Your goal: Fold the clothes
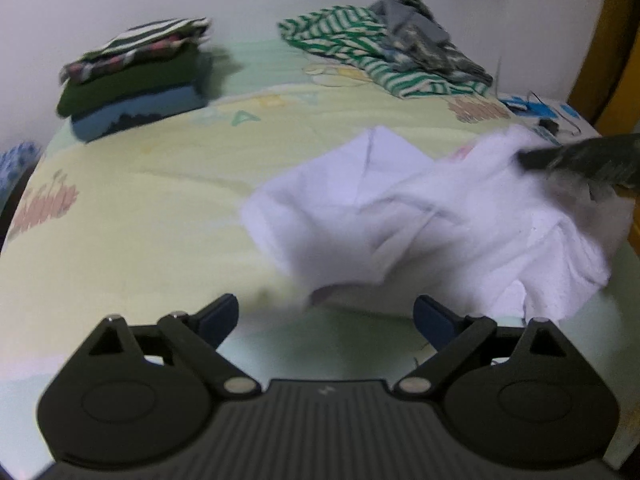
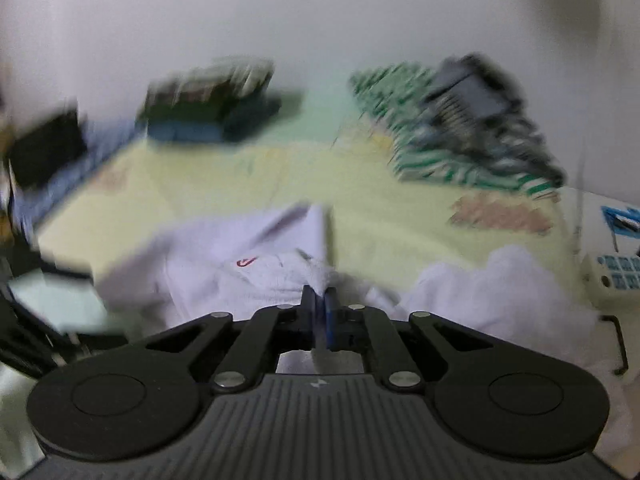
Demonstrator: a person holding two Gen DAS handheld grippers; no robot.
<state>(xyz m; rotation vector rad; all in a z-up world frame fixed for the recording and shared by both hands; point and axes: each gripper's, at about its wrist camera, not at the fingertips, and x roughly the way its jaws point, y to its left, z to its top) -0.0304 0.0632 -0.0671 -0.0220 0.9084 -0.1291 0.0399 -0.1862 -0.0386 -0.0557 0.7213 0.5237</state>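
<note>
A crumpled white garment (image 1: 400, 216) lies on the pale yellow-green bed sheet (image 1: 140, 208). My left gripper (image 1: 326, 312) hovers just in front of its near edge, jaws wide open with nothing between them. The right gripper (image 1: 524, 158) comes in from the right as a dark blur at the garment's far right part. In the right wrist view, my right gripper (image 2: 319, 294) is shut on a raised fold of the white garment (image 2: 224, 264), which has a small red logo (image 2: 246, 262).
A neat stack of folded clothes (image 1: 136, 76) sits at the back left by the wall. A loose pile with a green-striped piece (image 1: 360, 48) lies at the back right. A white device with blue buttons (image 2: 616, 276) rests at the bed's right edge.
</note>
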